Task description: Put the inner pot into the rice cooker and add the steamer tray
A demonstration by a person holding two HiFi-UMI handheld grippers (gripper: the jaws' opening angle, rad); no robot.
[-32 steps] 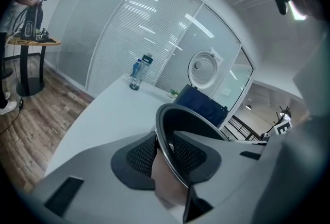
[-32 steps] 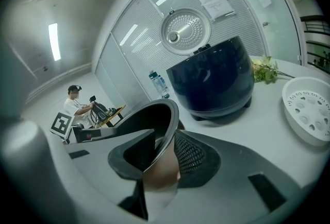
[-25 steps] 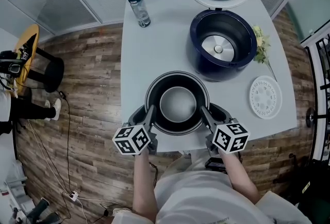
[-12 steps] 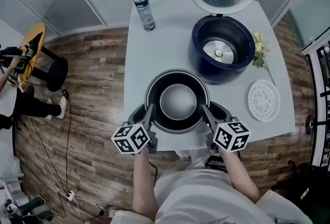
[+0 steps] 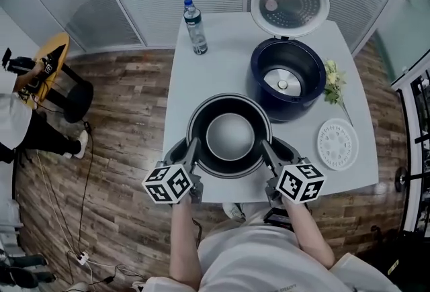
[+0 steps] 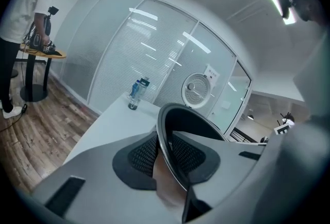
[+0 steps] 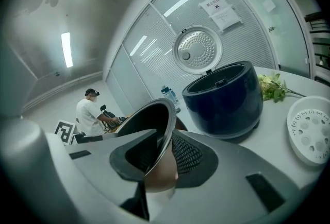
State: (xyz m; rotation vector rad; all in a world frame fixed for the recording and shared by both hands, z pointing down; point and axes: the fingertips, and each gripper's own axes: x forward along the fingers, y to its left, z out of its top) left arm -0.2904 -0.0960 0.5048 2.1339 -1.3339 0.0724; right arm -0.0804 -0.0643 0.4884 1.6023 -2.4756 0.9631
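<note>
The dark inner pot [image 5: 230, 136], with a pale shiny bottom, hangs over the table's near edge. My left gripper [image 5: 191, 150] is shut on its left rim and my right gripper [image 5: 267, 150] on its right rim. In the left gripper view the thin rim [image 6: 166, 138] runs between both pads. In the right gripper view the rim [image 7: 164, 130] sits the same way, and those jaws have just been closing on it. The navy rice cooker [image 5: 283, 79] stands beyond the pot with its lid [image 5: 289, 5] up and its heating plate showing. The white steamer tray [image 5: 336, 144] lies flat at the table's right.
A water bottle [image 5: 196, 27] stands at the far left of the white table [image 5: 201, 82]. Flowers [image 5: 333, 80] lie right of the cooker. A person stands by a black stool [image 5: 67, 92] on the wooden floor to the left. Glass walls close the back.
Both grippers have risen with the pot held between them, and it now hangs higher over the table's near edge. The cooker, tray and bottle have stayed where they were.
</note>
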